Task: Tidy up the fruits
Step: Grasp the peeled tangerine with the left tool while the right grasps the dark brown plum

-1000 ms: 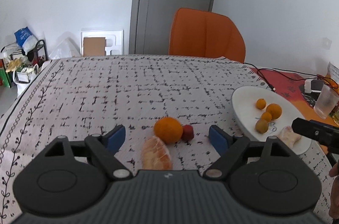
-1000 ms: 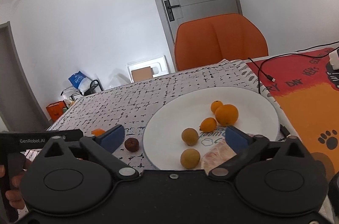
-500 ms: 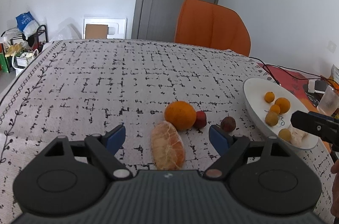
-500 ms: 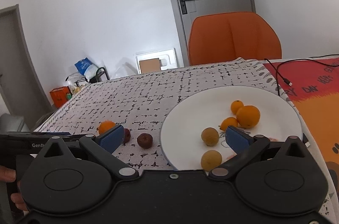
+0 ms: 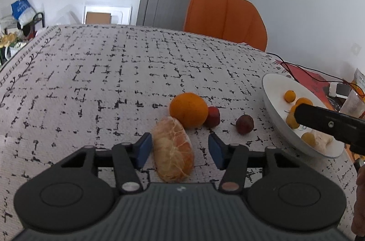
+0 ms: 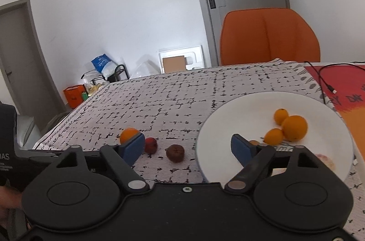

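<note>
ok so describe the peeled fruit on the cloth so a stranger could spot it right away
Start at the white plate on the patterned tablecloth, then look left to four fruits lying on the cloth. The peeled citrus is nearest the left gripper, between its open fingers. It alone has no rind: pale orange flesh veined with white pith.

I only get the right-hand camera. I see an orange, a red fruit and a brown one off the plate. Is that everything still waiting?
Observer: No. A peeled orange also lies on the tablecloth, just in front of the whole orange.
Operator: Is anything gripping it?
Observer: Not yet. The left tongs are open, with one pad on each side of it.
Operator: And the plate holds just three oranges?
Observer: More. Near the front edge of the plate sits a small yellow fruit.
</note>
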Motion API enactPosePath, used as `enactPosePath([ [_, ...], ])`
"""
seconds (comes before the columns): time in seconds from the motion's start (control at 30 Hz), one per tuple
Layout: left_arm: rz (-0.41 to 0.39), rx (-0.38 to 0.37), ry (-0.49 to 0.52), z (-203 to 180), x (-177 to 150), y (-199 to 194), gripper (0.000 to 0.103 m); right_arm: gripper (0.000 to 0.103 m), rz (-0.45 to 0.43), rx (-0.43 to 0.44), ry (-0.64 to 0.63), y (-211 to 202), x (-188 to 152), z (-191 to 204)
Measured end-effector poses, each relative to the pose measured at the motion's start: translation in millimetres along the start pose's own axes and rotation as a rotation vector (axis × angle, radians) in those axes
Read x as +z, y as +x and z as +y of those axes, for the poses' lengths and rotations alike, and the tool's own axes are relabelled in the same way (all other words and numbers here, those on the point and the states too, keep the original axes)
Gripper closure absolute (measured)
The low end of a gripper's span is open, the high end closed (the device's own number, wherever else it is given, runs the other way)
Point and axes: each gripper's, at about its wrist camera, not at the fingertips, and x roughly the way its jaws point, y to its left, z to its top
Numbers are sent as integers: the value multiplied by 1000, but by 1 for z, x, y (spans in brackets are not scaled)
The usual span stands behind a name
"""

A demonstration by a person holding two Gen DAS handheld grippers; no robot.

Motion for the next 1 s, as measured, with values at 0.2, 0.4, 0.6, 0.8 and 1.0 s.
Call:
enactPosePath([
  [0.2,3,16,11,6,2,-1,70,23,19,23,-12,8,0,9],
  [0.4,-3,14,-6,15,2,-8,70,36,46,40,-38,19,-1,19],
  [0.6,-36,32,-26,26,7,-20,70,51,63,44,-70,28,1,28],
  [0.8,-62,39,-40,34,10,-30,70,60,92,-14,-157,40,1,40],
  [1.0,-80,51,-51,42,12,-38,70,66,122,-42,-192,51,0,44],
])
